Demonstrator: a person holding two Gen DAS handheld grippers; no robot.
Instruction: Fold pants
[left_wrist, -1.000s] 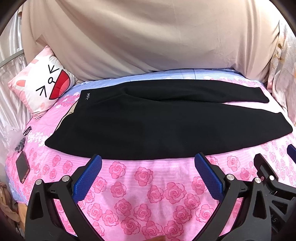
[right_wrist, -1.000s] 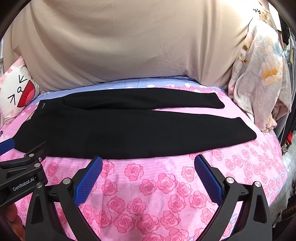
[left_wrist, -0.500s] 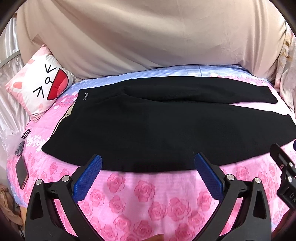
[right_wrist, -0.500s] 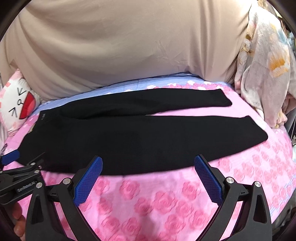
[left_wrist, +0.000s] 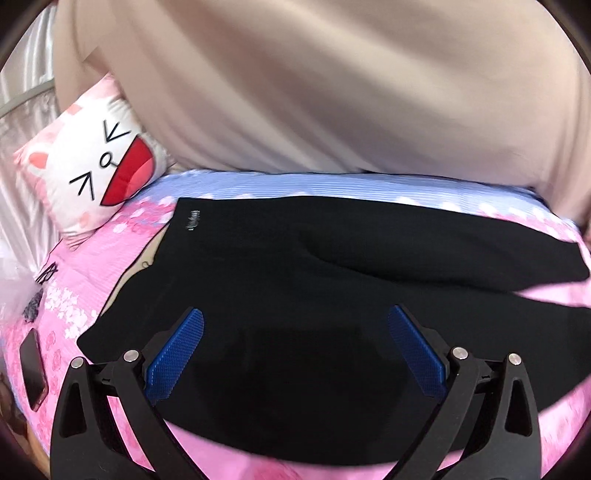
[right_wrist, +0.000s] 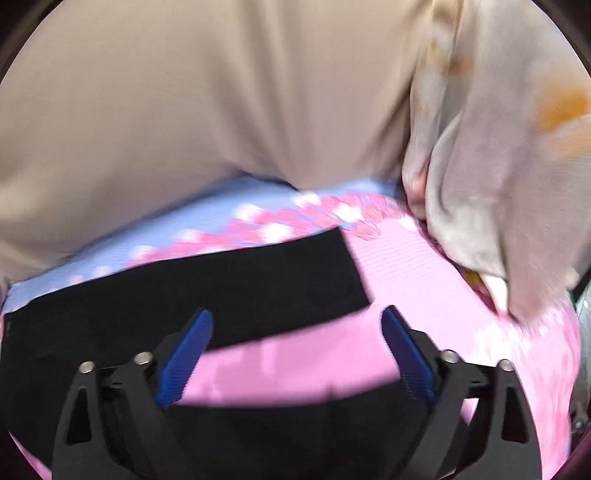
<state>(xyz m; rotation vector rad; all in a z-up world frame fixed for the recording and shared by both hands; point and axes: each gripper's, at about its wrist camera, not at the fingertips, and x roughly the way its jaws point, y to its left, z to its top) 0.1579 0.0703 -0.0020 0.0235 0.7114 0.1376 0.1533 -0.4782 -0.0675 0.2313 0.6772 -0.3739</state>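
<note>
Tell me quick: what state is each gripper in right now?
Left gripper: open, empty, above the black fabric pants.
Right gripper: open, jaws closing, nothing gripped, above the pants' leg ends.

pants (left_wrist: 295, 295) | black | flat on pink bedsheet | legs spread apart, unfolded

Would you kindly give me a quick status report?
Left gripper open over black pants. Right gripper closing, empty, above a pant leg. Pants unfolded; phone lies clear.
</note>
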